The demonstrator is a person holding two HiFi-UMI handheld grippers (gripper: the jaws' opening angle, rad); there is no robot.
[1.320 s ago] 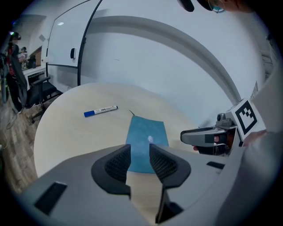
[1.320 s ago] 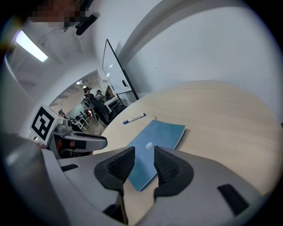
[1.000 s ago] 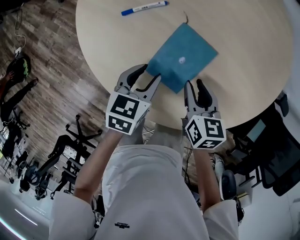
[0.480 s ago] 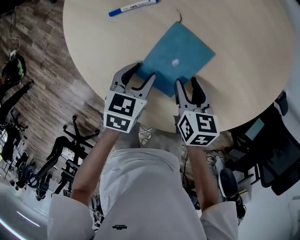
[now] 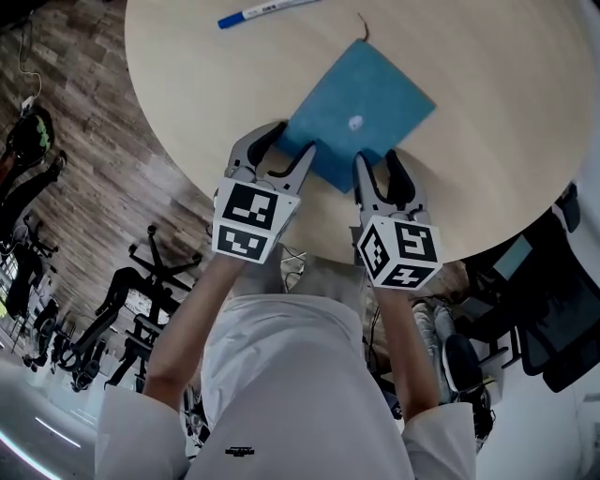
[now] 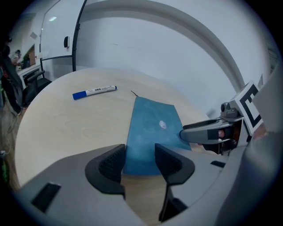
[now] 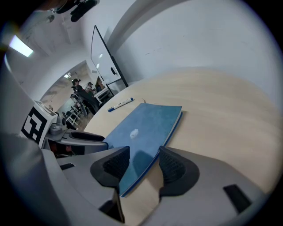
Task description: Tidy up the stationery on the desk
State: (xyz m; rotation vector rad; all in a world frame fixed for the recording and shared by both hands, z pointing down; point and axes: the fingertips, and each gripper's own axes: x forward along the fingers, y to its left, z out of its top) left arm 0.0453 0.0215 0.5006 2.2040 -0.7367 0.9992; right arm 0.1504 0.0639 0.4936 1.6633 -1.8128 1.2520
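A blue notebook [image 5: 366, 103] lies flat on the round beige table [image 5: 497, 131], with a small white mark on its cover. A blue-capped white marker [image 5: 267, 11] rests farther away, near the table's far left edge. My left gripper [image 5: 284, 153] is open, and the notebook's near left edge [image 6: 150, 132] runs between its jaws. My right gripper [image 5: 378, 171] is also open, straddling the notebook's near corner [image 7: 146, 128]. In the left gripper view the marker [image 6: 94, 92] lies beyond the notebook; in the right gripper view the marker [image 7: 120, 104] does too.
The table edge runs just under both grippers, with wooden floor and office chairs [image 5: 141, 281] below at the left. A dark chair [image 5: 553, 309] stands at the right. A thin bookmark ribbon [image 5: 362, 25] sticks out of the notebook's far corner.
Both grippers have edged a little closer onto the notebook's near edge, the right one toward its corner. The notebook and marker have not moved on the table.
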